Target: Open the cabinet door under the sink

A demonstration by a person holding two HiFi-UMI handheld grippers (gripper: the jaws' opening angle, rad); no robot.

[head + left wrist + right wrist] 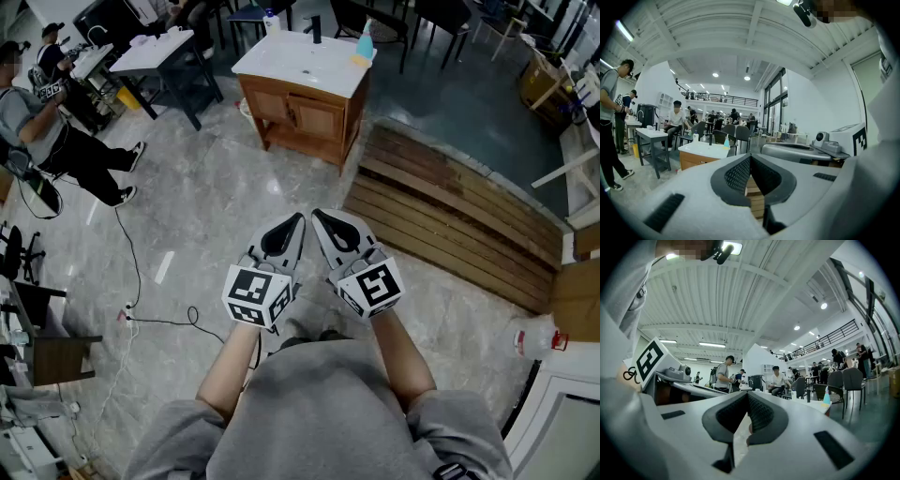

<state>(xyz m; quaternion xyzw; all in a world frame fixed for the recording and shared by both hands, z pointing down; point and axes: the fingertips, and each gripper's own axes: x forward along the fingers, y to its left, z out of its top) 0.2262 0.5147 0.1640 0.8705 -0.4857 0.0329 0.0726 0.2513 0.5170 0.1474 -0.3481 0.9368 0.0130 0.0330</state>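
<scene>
Both pairs of jaws are pressed together on nothing: the left gripper point(298, 218) and right gripper point(317, 215) hang side by side, level, before the person. The pale stone floor point(197, 216) carries the wooden cabinet point(352, 117) near its far edge, well apart from both grippers, with the white sink point(302, 56) on top and two doors point(316, 119) shut in its front. The step in hand is probably the approach: walk up square to the front, crouch so level jaws meet a door, spread one pair only then, catch the knob or free edge, and pull along the hinge's arc. Knobs are too small to tell from here. No brand or writing is readable; the marker cubes point(255, 295) show only black-and-white squares.
</scene>
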